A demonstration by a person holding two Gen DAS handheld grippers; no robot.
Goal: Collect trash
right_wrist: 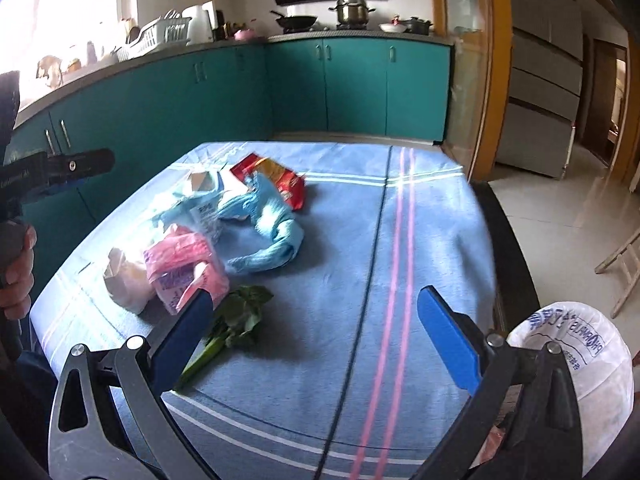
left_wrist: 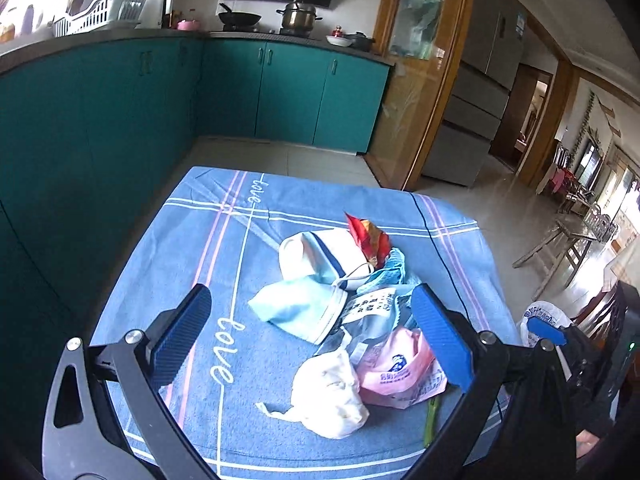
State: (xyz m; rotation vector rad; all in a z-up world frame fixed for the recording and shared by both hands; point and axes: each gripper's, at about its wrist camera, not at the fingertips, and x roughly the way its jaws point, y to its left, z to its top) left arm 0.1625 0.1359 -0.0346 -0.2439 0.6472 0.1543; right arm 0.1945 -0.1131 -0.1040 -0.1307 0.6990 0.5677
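Note:
A pile of trash lies on a blue striped cloth (left_wrist: 208,248) over a table. It holds a crumpled white tissue (left_wrist: 332,396), a pink plastic bag (left_wrist: 400,372), a light blue face mask (left_wrist: 300,308), a white and blue packet (left_wrist: 320,256), a red snack wrapper (left_wrist: 370,240) and a green leafy stalk (right_wrist: 236,320). My left gripper (left_wrist: 312,300) is open above the pile, empty. My right gripper (right_wrist: 316,304) is open and empty, its left finger (right_wrist: 180,340) close to the pink bag (right_wrist: 180,268) and the leaf. A white plastic bag (right_wrist: 572,364) sits at the table's right edge.
Teal kitchen cabinets (left_wrist: 280,92) line the far and left walls, with a wok (left_wrist: 239,18) and a pot (left_wrist: 298,16) on the stove. A glass door with a wooden frame (left_wrist: 420,80) and a grey fridge (left_wrist: 476,92) stand to the right. Tiled floor surrounds the table.

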